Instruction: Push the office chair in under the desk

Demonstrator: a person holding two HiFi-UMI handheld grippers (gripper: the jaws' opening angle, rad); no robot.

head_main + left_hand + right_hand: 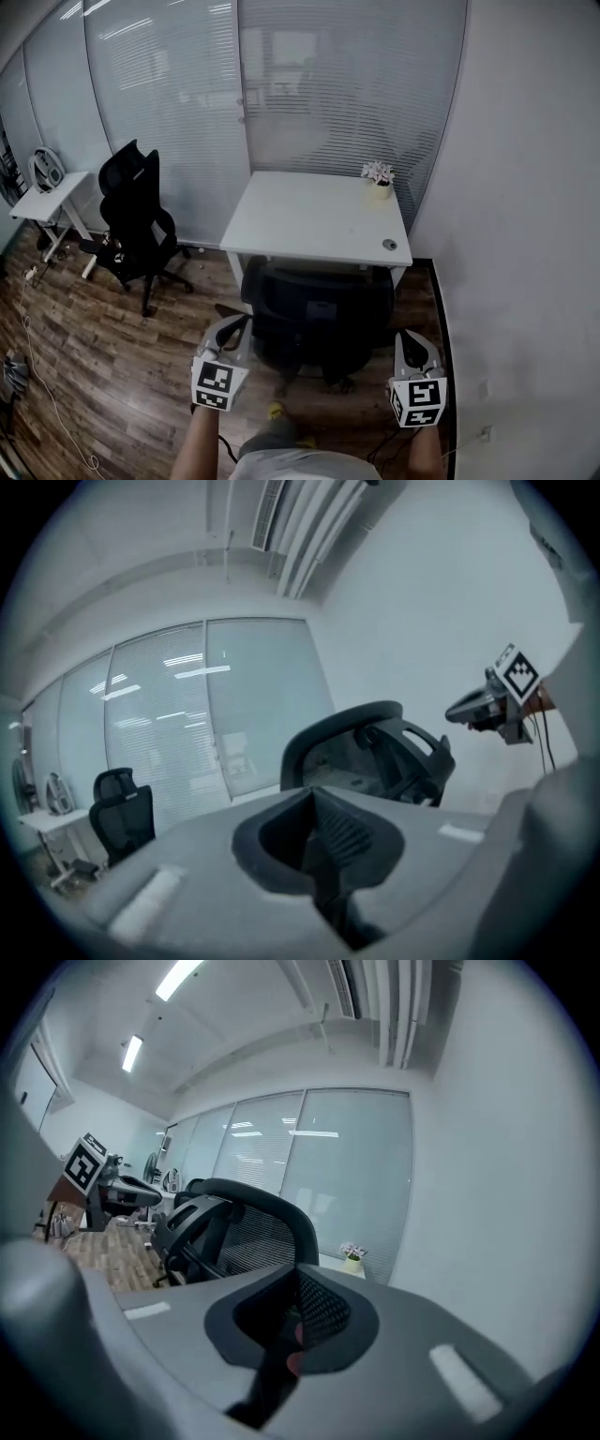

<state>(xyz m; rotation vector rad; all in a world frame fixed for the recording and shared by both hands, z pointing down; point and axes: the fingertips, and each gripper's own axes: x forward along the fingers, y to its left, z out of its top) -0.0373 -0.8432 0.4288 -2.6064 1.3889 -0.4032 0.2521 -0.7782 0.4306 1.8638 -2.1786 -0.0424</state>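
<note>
Office chair (323, 319) at the white worktop's (309, 220) front edge, backrest toward the person, with left claw (234, 328) and right claw (409, 339) closed, empty, either side of it: push both evenly on the backrest so it rolls in straight.

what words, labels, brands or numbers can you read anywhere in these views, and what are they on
No words, brands or numbers can be read in any view.
Black-and-white square markers on the cubes of the left tool and the right tool: patterns only, no letters.
Pale patch on the back of the black mesh office chair: too blurred to tell whether it carries print.
</note>
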